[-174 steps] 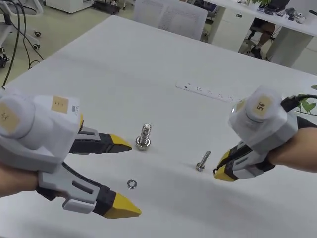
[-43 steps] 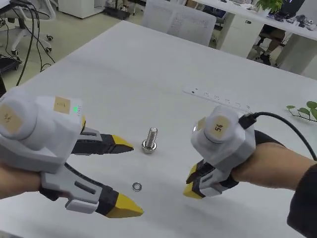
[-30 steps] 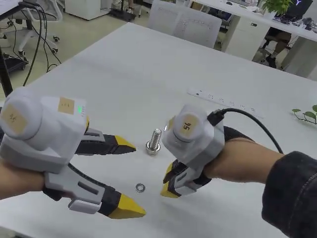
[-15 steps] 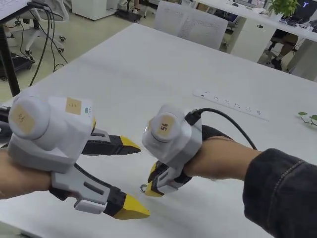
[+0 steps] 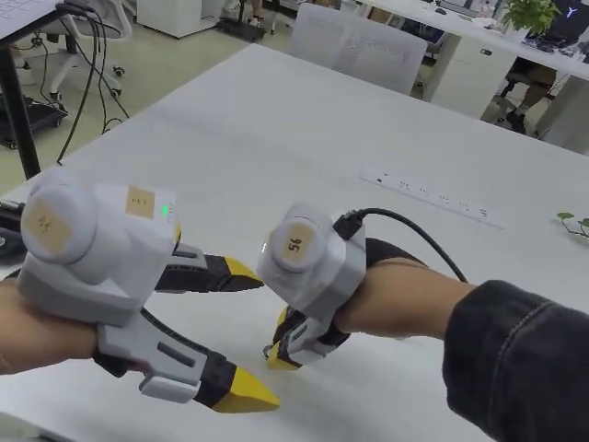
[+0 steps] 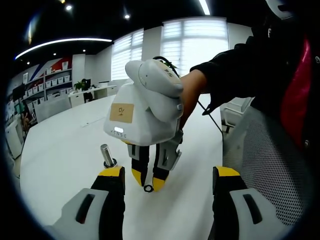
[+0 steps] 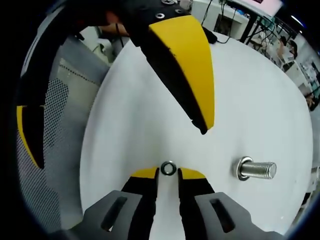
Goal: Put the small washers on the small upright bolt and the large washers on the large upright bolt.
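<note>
Workbench seen from the head, left gripper and right gripper views. The left claw (image 6: 170,172) is spread wide, its two yellow-tipped jaws well apart and holding nothing; it hovers low over the white tabletop (image 5: 304,138). The right claw (image 7: 168,174) points down at the tabletop between the left claw's jaws, with its own jaws drawn close together. A washer (image 7: 162,169) lies flat on the tabletop directly between the right claw's yellow tips. The right gripper view shows the tips just beside the washer on either side; whether they press on it cannot be told. An upright bolt (image 6: 106,154), thick and threaded, stands on its head on the tabletop near the washer, apart from both claws. In the head view the right gripper's body hides the washer and the bolt. A white power strip (image 5: 433,195) lies farther back on the tabletop, well apart from the work.
</note>
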### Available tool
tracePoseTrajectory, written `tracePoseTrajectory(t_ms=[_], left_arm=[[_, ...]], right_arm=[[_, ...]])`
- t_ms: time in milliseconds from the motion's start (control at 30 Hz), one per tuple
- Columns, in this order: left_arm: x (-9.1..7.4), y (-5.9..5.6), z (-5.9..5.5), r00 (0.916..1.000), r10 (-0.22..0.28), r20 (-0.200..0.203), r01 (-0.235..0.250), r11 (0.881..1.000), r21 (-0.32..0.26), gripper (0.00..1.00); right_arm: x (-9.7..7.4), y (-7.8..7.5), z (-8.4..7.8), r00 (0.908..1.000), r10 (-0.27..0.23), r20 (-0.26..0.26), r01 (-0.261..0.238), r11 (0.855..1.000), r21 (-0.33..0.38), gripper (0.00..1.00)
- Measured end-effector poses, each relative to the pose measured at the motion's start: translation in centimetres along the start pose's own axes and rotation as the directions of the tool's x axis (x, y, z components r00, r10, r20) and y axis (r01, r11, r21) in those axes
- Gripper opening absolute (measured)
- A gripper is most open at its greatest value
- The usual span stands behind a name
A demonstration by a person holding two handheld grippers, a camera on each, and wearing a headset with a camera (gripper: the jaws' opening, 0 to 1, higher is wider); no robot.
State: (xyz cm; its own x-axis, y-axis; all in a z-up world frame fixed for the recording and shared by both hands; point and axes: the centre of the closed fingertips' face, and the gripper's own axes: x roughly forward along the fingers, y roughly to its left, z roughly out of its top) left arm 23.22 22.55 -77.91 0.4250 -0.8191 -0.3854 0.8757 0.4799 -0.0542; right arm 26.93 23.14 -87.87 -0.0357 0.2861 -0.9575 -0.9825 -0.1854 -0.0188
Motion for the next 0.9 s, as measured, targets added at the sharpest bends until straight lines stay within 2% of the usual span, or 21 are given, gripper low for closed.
tracePoseTrajectory(t_ms=[900], left_arm=[[-0.02, -0.06, 0.03, 1.0, -0.003, 0.003, 0.003, 1.0, 0.001, 0.71]], right_arm=[[0.04, 0.18, 0.04, 1.0, -0.005, -0.004, 0.005, 1.0, 0.018, 0.14]])
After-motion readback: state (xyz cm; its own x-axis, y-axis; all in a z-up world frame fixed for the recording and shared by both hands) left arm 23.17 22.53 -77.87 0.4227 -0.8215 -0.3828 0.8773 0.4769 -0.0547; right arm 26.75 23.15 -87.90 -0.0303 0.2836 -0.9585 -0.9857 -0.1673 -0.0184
